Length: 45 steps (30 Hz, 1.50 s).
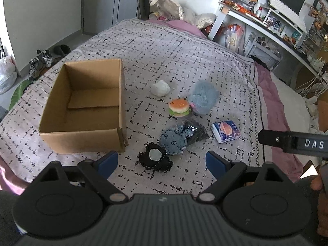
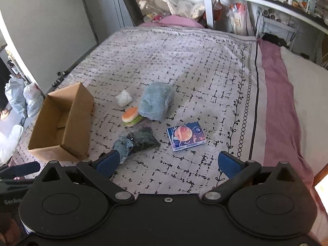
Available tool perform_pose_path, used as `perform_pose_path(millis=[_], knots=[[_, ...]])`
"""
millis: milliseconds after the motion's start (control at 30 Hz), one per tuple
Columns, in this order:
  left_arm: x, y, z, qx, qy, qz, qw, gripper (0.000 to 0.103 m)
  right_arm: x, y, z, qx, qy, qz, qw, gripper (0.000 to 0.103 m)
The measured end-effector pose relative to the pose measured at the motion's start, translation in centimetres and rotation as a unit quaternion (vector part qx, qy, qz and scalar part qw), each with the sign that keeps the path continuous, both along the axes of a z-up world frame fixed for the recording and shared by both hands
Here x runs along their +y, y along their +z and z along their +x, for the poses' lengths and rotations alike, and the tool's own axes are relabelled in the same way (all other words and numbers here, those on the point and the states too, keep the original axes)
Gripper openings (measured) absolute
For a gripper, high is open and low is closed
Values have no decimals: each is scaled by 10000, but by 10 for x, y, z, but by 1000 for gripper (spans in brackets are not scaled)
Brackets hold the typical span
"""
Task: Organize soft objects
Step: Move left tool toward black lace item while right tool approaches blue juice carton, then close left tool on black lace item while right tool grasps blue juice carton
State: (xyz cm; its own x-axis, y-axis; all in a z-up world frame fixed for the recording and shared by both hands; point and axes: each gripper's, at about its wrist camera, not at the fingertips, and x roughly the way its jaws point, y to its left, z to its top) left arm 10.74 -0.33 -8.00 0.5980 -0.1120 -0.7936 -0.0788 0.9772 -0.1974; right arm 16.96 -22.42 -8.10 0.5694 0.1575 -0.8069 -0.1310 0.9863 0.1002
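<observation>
An open, empty cardboard box [image 1: 86, 106] [image 2: 61, 127] sits on the patterned bedspread at left. To its right lie soft items: a white lump [image 1: 160, 88] [image 2: 123, 98], a burger plush [image 1: 178, 107] [image 2: 131, 116], a fluffy blue plush [image 1: 203, 98] [image 2: 156, 103], a blue denim piece [image 1: 173, 141] [image 2: 123, 146], a dark bag [image 1: 194, 132] [image 2: 143, 140], a black lace-edged piece [image 1: 154, 160] and a tissue pack [image 1: 225, 132] [image 2: 186, 136]. My left gripper [image 1: 162, 163] is open above the black piece. My right gripper [image 2: 168, 164] is open and empty, short of the tissue pack.
The bed [image 2: 184, 61] has a pink sheet [image 2: 276, 94] along its right side. A cluttered white desk [image 1: 266, 20] stands beyond. Shoes [image 1: 41, 61] and bags [image 2: 22, 98] lie on the floor at left. Part of the right gripper [image 1: 293, 143] shows in the left wrist view.
</observation>
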Motion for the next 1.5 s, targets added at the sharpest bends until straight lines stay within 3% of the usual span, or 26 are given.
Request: perform_pose_path(millis=[633, 1100, 1200, 1267, 1400, 1500], knots=[[-3, -75, 56, 671, 116, -144, 9976, 89, -5, -51, 76, 706, -59, -129, 9974, 103], [-15, -115, 83, 958, 68, 81, 9953, 87, -17, -96, 126, 1430, -216, -127, 9894, 103], [-17, -118, 86, 973, 44, 148, 9951, 81, -19, -107, 135, 1575, -260, -161, 9870, 103], [-19, -119, 87, 973, 28, 231, 9950, 73, -27, -117, 142, 1836, -405, 303, 9817, 103], [-18, -123, 89, 1001, 87, 164, 9948, 62, -23, -126, 147, 1775, -555, -294, 9821, 103], [-17, -121, 88, 964, 102, 158, 9952, 51, -27, -132, 148, 1936, -553, 68, 9795, 103]])
